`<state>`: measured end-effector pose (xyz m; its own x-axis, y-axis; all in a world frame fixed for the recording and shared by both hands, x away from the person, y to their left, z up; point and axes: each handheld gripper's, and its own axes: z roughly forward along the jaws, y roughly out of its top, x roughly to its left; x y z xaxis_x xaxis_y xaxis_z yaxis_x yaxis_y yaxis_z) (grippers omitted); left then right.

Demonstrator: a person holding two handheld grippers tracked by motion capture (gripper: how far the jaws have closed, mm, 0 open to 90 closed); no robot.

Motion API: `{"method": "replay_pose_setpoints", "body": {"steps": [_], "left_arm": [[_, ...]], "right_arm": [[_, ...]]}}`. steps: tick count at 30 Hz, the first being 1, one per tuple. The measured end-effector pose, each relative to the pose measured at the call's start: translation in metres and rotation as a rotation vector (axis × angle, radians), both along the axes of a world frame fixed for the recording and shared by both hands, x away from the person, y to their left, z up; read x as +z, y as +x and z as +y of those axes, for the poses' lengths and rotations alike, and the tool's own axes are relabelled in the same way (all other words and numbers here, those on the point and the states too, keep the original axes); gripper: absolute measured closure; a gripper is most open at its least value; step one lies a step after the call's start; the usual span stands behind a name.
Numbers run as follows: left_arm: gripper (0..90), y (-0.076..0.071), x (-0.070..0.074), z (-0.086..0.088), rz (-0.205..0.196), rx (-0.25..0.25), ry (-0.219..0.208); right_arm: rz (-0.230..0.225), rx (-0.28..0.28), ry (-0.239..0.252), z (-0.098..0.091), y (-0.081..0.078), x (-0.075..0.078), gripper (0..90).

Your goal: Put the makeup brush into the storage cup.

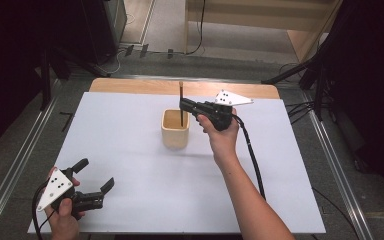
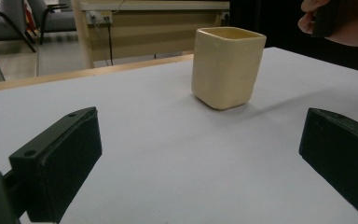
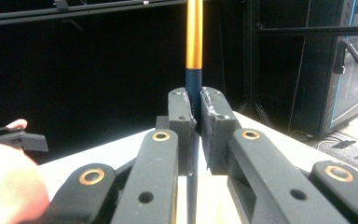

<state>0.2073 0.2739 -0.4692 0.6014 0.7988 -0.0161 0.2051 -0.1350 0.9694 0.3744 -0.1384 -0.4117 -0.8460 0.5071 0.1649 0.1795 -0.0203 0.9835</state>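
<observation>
Right gripper [image 1: 182,105]: clenched on upright pencil [image 3: 194,42], tip hidden inside beige cup [image 1: 175,129]. Left gripper [image 1: 96,177]: released, jaws wide, holding nothing, resting near table edge [image 1: 130,227].

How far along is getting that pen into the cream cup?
Done: the right hand-held gripper has clamped the pen upright. In hand: its lower end hangs inside the cup. Left: opening the jaws to drop it. The left hand-held gripper sits open near the table's front edge.

No words, labels, brands or numbers can be read anywhere in these pictures. The cup [image 2: 227,67], the table [image 1: 130,150] and the gripper plates carry no legible writing at all.
</observation>
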Motion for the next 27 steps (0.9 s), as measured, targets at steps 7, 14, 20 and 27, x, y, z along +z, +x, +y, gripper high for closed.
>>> {"method": "replay_pose_setpoints", "body": {"steps": [7,14,20,27], "left_arm": [[0.0,0.000,0.000,0.001,-0.001,0.001,-0.002],[0.0,0.000,0.000,0.000,0.002,0.001,-0.001],[0.0,0.000,0.000,0.001,-0.001,0.002,-0.006],[0.0,0.000,0.000,0.001,-0.002,0.002,-0.003]], "right_arm": [[0.011,-0.005,-0.021,0.001,0.002,-0.007,84.7],[0.016,-0.008,-0.032,0.004,0.003,-0.011,84.7],[0.022,-0.018,-0.039,0.004,0.003,-0.017,84.7],[0.044,-0.034,-0.050,0.002,0.003,-0.028,84.7]]}}
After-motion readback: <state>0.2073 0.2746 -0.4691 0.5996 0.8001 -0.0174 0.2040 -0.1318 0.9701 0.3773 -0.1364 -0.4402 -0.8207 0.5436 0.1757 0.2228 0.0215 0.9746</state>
